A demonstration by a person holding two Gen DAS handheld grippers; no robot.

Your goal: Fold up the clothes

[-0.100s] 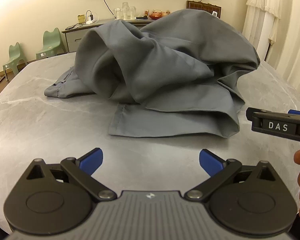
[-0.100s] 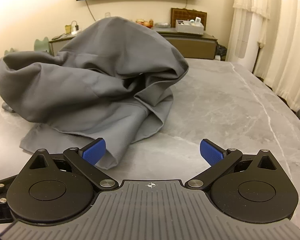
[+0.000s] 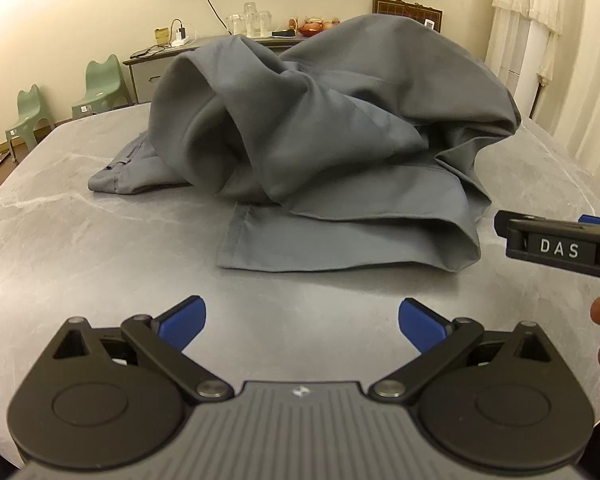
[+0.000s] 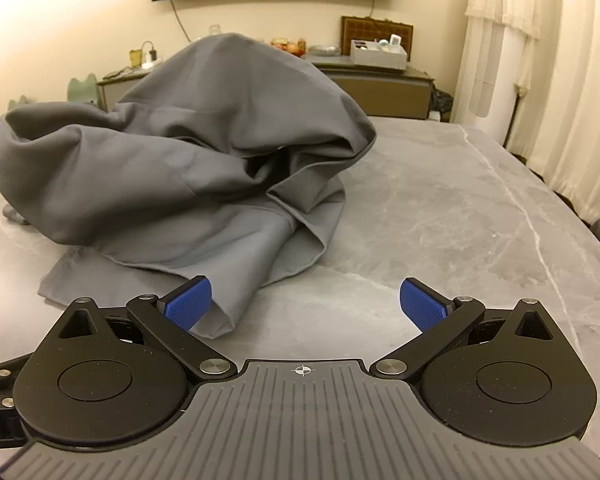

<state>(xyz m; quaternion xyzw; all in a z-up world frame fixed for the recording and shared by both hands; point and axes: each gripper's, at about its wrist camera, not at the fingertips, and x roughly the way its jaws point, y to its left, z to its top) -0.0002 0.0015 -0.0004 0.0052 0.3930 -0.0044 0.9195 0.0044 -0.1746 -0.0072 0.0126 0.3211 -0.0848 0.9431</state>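
Fingers [image 3: 182,322] of the left gripper [image 3: 302,320] and right gripper [image 4: 305,304] are spread wide, holding nothing. Crumpled grey cloth [image 3: 340,152] lies heaped on the table [image 3: 80,248] just ahead.

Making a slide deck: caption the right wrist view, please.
Open right gripper hovers over a marble table beside a crumpled grey garment.

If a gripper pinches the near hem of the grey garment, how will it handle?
Probably floppy: the garment lies in soft, deep folds. The hem looks layered, so a pinch may take several plies. Likely light; it may slide on the smooth table.
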